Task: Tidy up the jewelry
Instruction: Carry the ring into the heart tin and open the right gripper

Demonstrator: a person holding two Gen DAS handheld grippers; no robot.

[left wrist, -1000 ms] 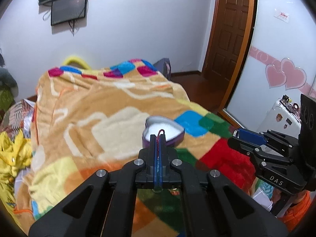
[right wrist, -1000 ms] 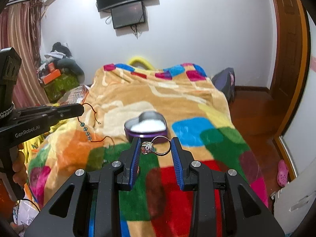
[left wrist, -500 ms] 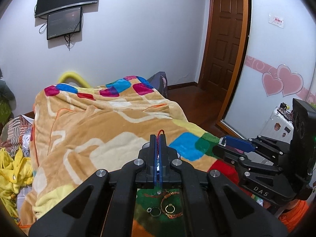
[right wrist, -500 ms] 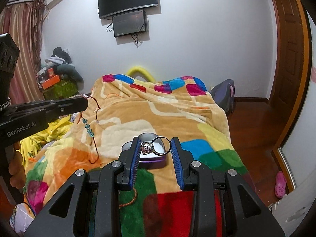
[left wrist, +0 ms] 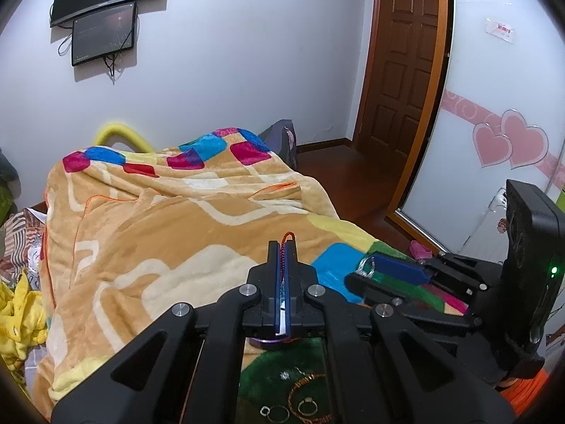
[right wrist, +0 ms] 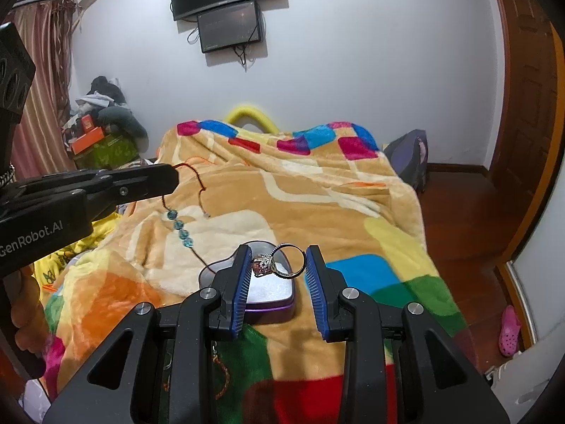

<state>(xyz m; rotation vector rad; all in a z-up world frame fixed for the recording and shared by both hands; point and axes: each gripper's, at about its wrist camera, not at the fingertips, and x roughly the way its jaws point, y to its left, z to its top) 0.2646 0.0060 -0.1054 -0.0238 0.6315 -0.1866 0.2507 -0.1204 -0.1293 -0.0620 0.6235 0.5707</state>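
Observation:
My left gripper (left wrist: 281, 247) is shut on a red cord bracelet (left wrist: 286, 238). In the right wrist view the left gripper (right wrist: 174, 178) holds that bracelet (right wrist: 178, 224), whose blue beads hang down above the blanket. My right gripper (right wrist: 279, 265) is shut on a silver ring (right wrist: 279, 261) with a stone cluster, held just above the purple heart-shaped tin (right wrist: 268, 293) with a white lining. The right gripper (left wrist: 363, 272) also shows in the left wrist view, right of my left one. Loose rings (left wrist: 307, 406) and a gold chain (left wrist: 300, 387) lie on the green blanket patch below.
A patchwork orange blanket (right wrist: 300, 194) covers the bed. Yellow clothes (left wrist: 17, 321) lie at the left. A wooden door (left wrist: 399, 63) and floor are at the right. A backpack (right wrist: 409, 159) leans beside the bed. Monitors (right wrist: 229, 10) hang on the wall.
Both grippers have lifted and drawn back, so the tin now sits lower and closer in view. The bracelet's tail now hangs nearer the tin. Both grips are unchanged.

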